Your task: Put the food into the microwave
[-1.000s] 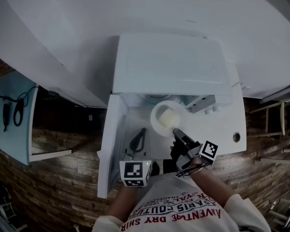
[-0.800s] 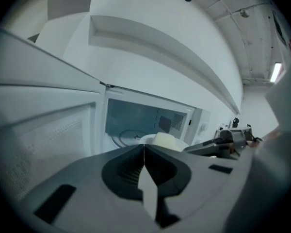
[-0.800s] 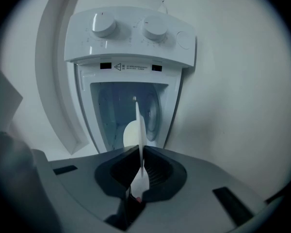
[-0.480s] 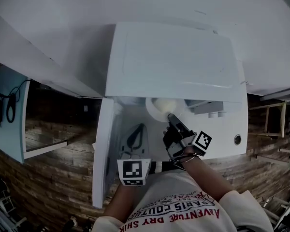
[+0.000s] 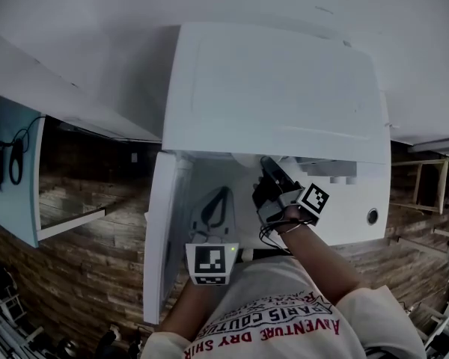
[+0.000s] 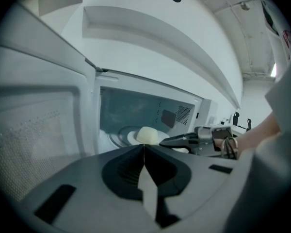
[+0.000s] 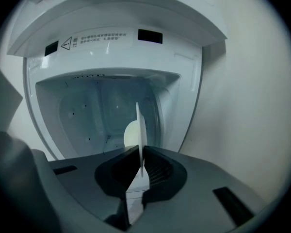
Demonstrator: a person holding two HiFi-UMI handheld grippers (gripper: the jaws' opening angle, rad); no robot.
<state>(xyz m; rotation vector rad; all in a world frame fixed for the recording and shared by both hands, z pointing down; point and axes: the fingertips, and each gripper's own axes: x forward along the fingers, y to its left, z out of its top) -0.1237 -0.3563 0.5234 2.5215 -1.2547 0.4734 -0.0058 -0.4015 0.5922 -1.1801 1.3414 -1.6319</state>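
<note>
The white microwave (image 5: 273, 96) stands with its door (image 5: 163, 238) swung open to the left. My right gripper (image 7: 139, 159) is shut on the rim of a white plate (image 7: 138, 125), which shows edge-on between the jaws. On the plate sits a pale round piece of food (image 6: 146, 135). The plate hangs inside the cavity (image 7: 87, 115), above the glass turntable (image 6: 117, 136). In the head view the right gripper (image 5: 273, 174) reaches under the microwave's top, which hides the plate. My left gripper (image 6: 143, 147) is shut and empty, held in front of the open door.
A white wall (image 7: 247, 81) lies right of the microwave opening. A pale blue surface with dark cables (image 5: 11, 170) is at far left, above a wooden floor (image 5: 82, 275). A wooden chair (image 5: 426, 193) stands at far right.
My right gripper has carried the plate forward into the microwave cavity, so the plate has gone out of sight under the microwave's top in the head view. The left gripper has shifted slightly.
</note>
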